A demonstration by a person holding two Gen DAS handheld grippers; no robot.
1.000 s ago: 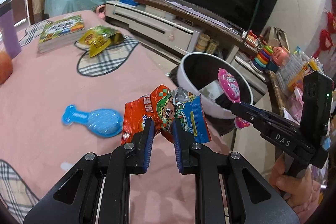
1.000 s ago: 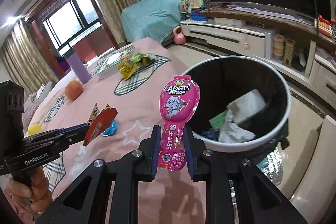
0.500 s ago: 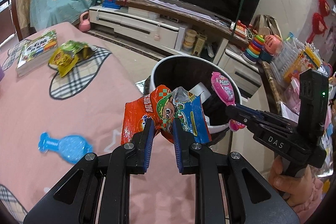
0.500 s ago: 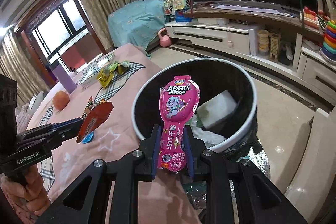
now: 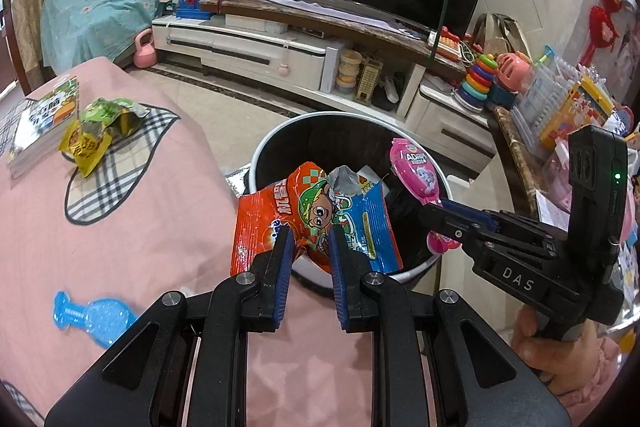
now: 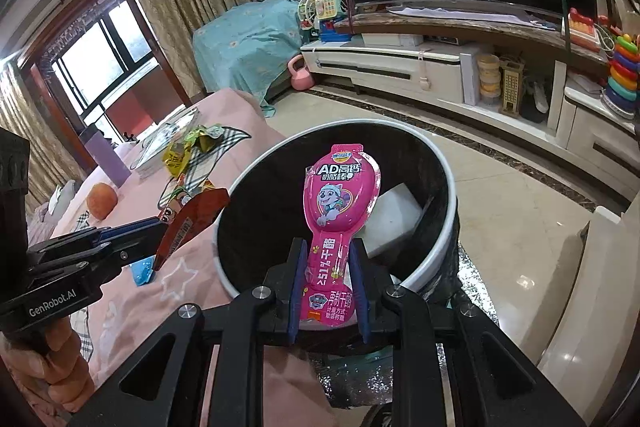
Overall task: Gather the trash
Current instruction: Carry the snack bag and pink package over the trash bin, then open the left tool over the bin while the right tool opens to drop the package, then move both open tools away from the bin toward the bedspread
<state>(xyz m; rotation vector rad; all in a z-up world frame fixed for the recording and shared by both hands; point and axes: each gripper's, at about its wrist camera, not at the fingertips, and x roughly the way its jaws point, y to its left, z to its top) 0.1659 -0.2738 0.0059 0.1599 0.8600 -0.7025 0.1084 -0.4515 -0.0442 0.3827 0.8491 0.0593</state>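
Left wrist view, left to right. At the far left of the pink cloth (image 5: 120,227) lies a book (image 5: 40,123), and just beside it a crumpled yellow-green wrapper (image 5: 96,131) rests on a checked patch. Nearer, a blue spoon-shaped packet (image 5: 96,319) lies flat on the cloth. At centre, the left gripper (image 5: 310,243) has its jaws drawn close, pinching an orange and blue snack bag (image 5: 312,215); the bag's lower edge sits between the blue pads and its body fans upward past the fingertips, partly over the rim of the bin (image 5: 280,139). The bin stands on the floor beyond the cloth's right edge, white-rimmed and dark inside. To the right, the right gripper (image 5: 434,205) reaches in from the side, its handle in a hand (image 5: 560,343); it carries a pink spoon-shaped packet (image 5: 416,171) over the bin's opening.

Right wrist view, left to right. The left gripper (image 6: 162,227) enters from the left, with the snack bag (image 6: 188,223) seen edge-on at the bin's left rim. At centre, the right gripper (image 6: 328,259) is narrowly closed on the pink spoon-shaped packet (image 6: 340,195): the stem is clamped between the pads and the wide head stands upright above the fingertips, over the mouth of the bin (image 6: 444,163). A white block (image 6: 394,219) lies inside the bin.
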